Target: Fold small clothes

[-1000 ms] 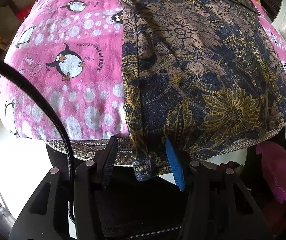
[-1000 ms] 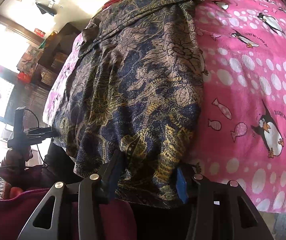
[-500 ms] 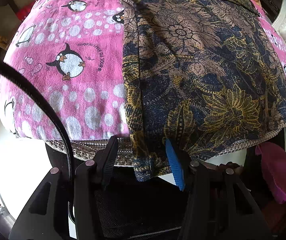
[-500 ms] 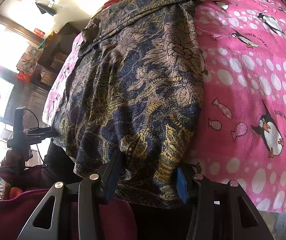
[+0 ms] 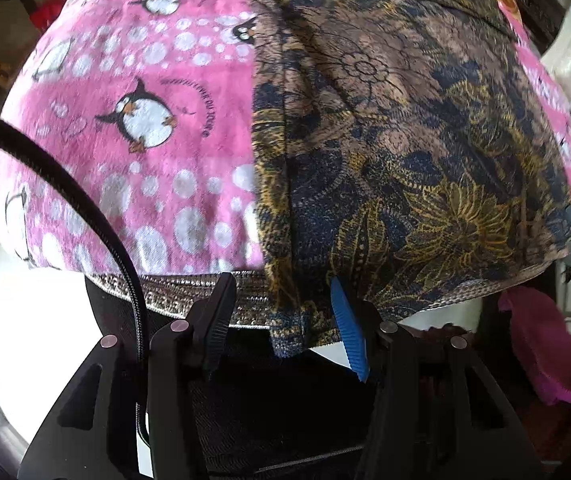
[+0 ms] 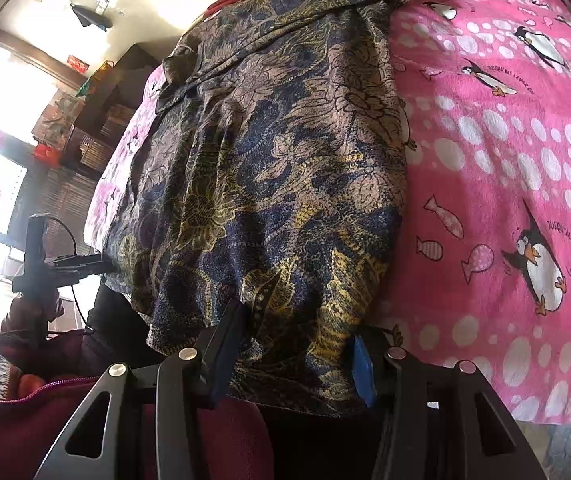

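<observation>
A dark navy garment with brown and gold flower print [image 5: 397,128] lies spread along a pink penguin blanket [image 5: 133,120]; its near hem hangs over the edge. My left gripper [image 5: 285,320] is open, its jaws on either side of the garment's left hem corner. In the right wrist view the same garment [image 6: 277,168] fills the middle, and my right gripper [image 6: 297,344] is open with the right hem corner hanging between its jaws. The other gripper [image 6: 65,264] shows at the far left of that view.
The pink blanket [image 6: 505,160] covers the surface beside the garment. A magenta cloth [image 5: 541,344] hangs at the lower right of the left view. A black cable [image 5: 85,216] arcs on the left. Maroon fabric [image 6: 25,420] lies near. Shelves [image 6: 97,128] stand behind.
Both grippers stay open at the garment's hem corners. The left view has shifted slightly and is blurred; the garment lies as before.
</observation>
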Available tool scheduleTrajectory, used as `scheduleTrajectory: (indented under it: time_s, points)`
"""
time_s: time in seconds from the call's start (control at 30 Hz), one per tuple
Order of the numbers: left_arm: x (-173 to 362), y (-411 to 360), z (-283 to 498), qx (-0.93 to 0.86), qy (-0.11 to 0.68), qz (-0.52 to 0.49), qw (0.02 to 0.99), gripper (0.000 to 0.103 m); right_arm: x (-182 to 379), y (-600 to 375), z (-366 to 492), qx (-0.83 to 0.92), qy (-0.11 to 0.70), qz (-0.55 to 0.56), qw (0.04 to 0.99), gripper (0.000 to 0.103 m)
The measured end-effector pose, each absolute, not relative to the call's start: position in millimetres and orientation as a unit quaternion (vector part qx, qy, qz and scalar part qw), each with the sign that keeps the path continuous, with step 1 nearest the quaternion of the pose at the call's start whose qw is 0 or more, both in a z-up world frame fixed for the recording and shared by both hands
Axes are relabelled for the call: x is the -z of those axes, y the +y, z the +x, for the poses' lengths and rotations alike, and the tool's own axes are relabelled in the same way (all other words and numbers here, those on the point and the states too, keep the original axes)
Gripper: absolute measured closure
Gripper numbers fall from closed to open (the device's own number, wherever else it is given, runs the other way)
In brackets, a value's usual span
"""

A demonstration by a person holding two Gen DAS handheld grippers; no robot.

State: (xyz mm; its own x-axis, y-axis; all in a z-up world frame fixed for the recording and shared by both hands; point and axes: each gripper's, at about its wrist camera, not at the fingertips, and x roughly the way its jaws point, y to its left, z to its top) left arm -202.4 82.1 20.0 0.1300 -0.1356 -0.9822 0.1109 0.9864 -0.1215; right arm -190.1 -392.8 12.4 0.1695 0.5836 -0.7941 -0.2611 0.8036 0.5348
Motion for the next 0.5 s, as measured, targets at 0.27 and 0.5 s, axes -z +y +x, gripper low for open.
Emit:
scheduleTrajectory:
  time_s: [0.27, 0.5]
  points:
    - [-20, 81, -205, 0.099, 0.666, -0.002, 0.739, 0.054, -11, -390, -190, -0.280, 0.580, 0.139, 0.752, 0.056]
    - [-10, 60, -197, 0.119, 0.671, 0.014, 0.732, 0.054, -12, -384, -192, -0.281, 0.580, 0.135, 0.752, 0.054]
